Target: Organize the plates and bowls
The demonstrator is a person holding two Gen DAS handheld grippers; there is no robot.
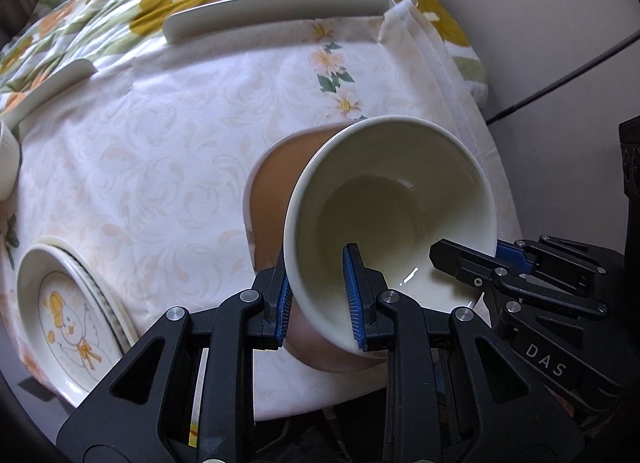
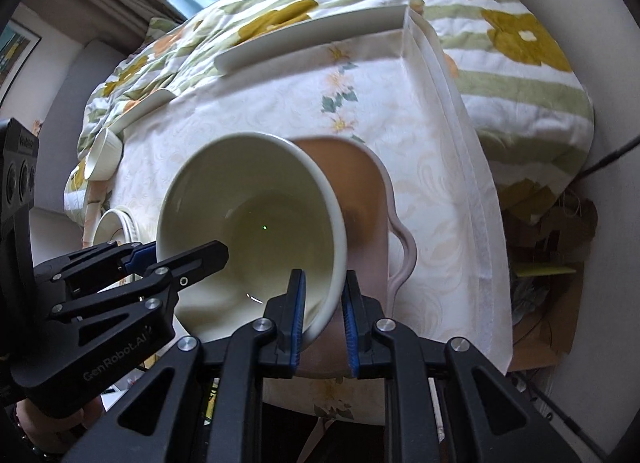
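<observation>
A cream bowl (image 1: 400,199) is held tilted above a brown-centred pink plate (image 1: 276,183) on the white tablecloth. My left gripper (image 1: 320,299) is shut on the bowl's near-left rim, one finger inside and one outside. My right gripper (image 2: 323,315) is shut on the bowl's (image 2: 256,199) right rim the same way, over the pink plate (image 2: 360,191). Each gripper shows in the other's view: the right one (image 1: 472,263) at the bowl's right rim, the left one (image 2: 180,259) at its left rim.
A duck-pattern plate stack (image 1: 72,323) lies at the near left. A long white plate (image 1: 276,11) and a smaller plate (image 1: 48,87) lie at the far side. A small cream bowl (image 2: 104,155) lies on its side at the left. A floral quilt (image 2: 520,35) lies beyond.
</observation>
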